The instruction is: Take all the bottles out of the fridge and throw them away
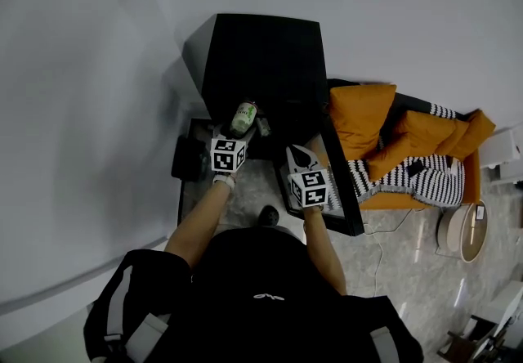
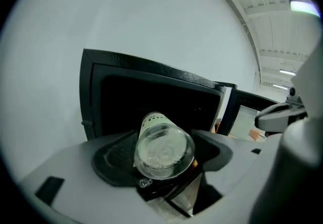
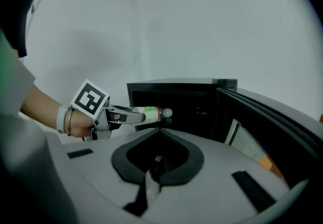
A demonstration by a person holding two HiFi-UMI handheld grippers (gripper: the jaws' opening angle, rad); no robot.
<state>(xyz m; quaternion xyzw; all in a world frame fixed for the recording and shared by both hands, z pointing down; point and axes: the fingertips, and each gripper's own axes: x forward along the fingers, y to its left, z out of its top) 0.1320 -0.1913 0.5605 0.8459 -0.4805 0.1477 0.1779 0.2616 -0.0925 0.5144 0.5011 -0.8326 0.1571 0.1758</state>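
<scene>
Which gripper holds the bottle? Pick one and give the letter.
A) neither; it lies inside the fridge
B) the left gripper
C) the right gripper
B: the bottle is clamped in the jaws of the left gripper, outside the open fridge, while the right gripper holds nothing.

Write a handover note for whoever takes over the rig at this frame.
Left gripper: shut on a green-labelled bottle, held cap-forward at the mouth of the fridge.
Right gripper: jaws together, nothing between them, next to the open fridge door.
Done: door open, one bottle gripped at the opening.
Left: throw this bottle away; no bin shows in any view. The fridge interior is too dark to tell whether more bottles remain, so check it.
</scene>
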